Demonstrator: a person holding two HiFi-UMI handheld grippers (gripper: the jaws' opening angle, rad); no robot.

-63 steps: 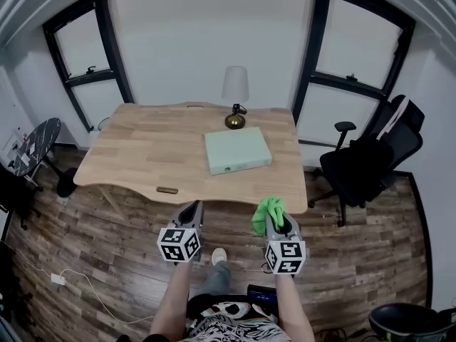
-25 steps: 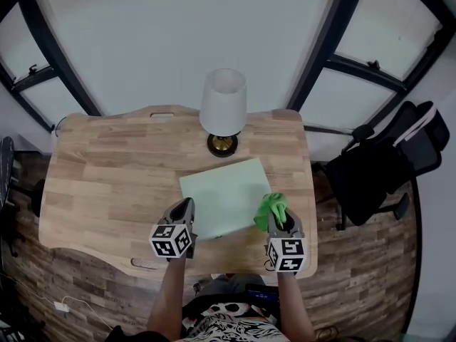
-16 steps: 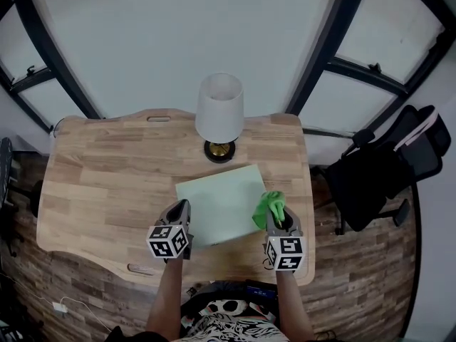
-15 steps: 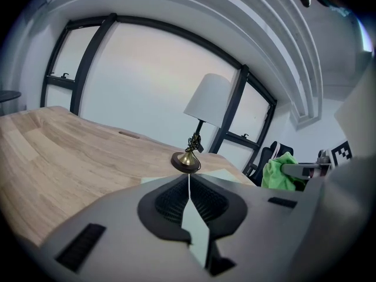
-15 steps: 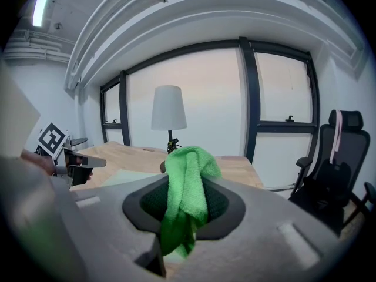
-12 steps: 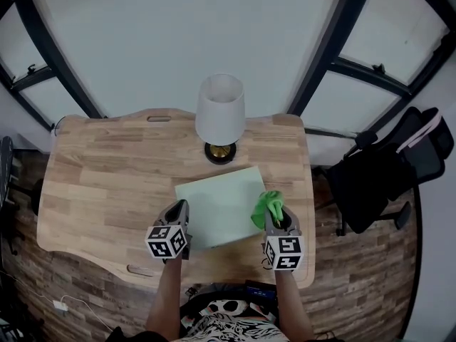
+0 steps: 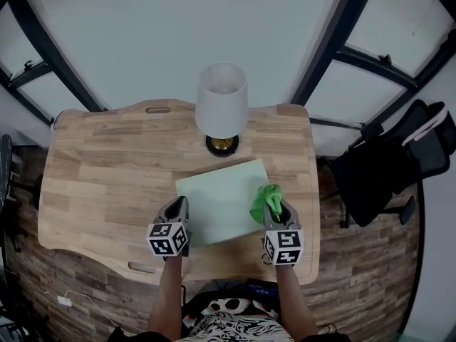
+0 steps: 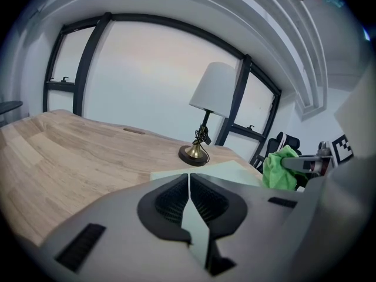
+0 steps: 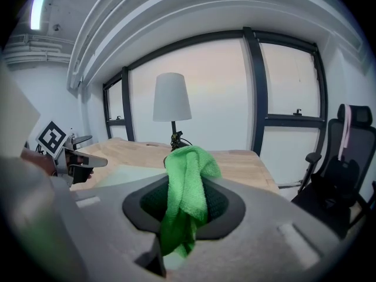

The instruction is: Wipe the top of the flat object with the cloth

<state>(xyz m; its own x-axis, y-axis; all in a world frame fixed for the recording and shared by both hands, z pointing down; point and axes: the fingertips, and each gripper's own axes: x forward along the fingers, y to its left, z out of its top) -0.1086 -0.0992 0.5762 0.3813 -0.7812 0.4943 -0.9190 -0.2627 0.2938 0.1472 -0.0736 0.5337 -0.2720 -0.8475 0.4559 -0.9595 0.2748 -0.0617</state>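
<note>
Desk (image 7: 107,184) nearer — bearing flat object (image 7: 217,198), lamp (image 7: 222,98); windows (image 7: 406,20) behind.

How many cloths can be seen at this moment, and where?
1. The green cloth is clamped in the right gripper, near the right edge of the pale green flat object as the head view shows it. No other cloth shows on the desk.

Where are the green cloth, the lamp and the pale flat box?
green cloth (image 9: 185,190), right gripper view, middle of its hanging fold.
lamp (image 7: 222,102), head view, white shade.
flat box (image 7: 217,201), head view, bare top.
</note>
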